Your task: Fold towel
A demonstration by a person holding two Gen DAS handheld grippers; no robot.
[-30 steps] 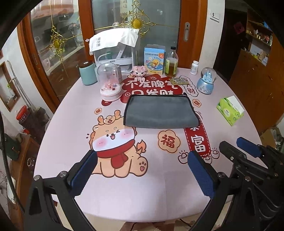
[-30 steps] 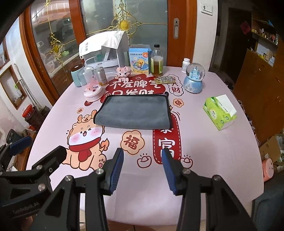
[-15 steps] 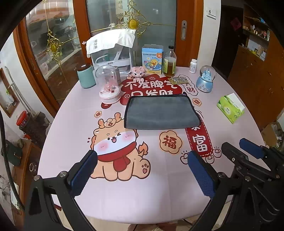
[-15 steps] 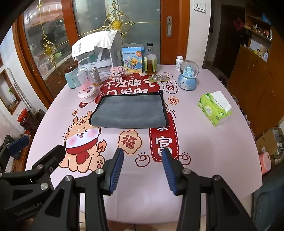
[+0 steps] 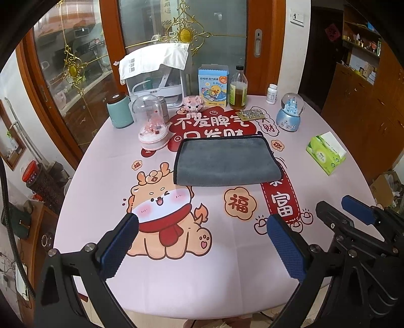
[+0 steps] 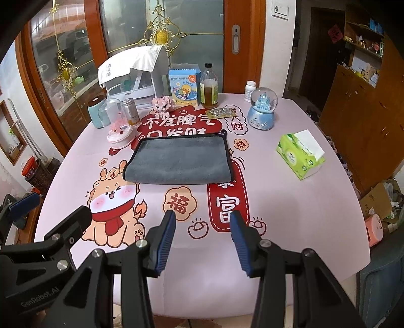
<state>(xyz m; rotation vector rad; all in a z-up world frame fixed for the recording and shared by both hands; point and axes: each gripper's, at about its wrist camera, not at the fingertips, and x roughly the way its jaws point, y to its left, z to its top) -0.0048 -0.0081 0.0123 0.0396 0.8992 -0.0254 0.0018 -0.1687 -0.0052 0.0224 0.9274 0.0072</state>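
Teal canister (image 5: 119,111) at ten o'clock, my left gripper (image 5: 202,242) spread wide and holding nothing, grey towel (image 5: 224,161) folded flat at twelve o'clock on the pink table (image 5: 176,277), my right gripper (image 6: 203,242) half open and bare, green tissue box (image 6: 300,154) at two o'clock.

Round table (image 5: 227,282) under pink cartoon-printed cloth. Behind it, wood-framed glass doors (image 5: 181,30) with gold ornaments. White wall strip with light switch (image 5: 296,19) to right. Brown wooden cabinets (image 6: 363,106) and cluttered shelves at far right. Dim indoor light.
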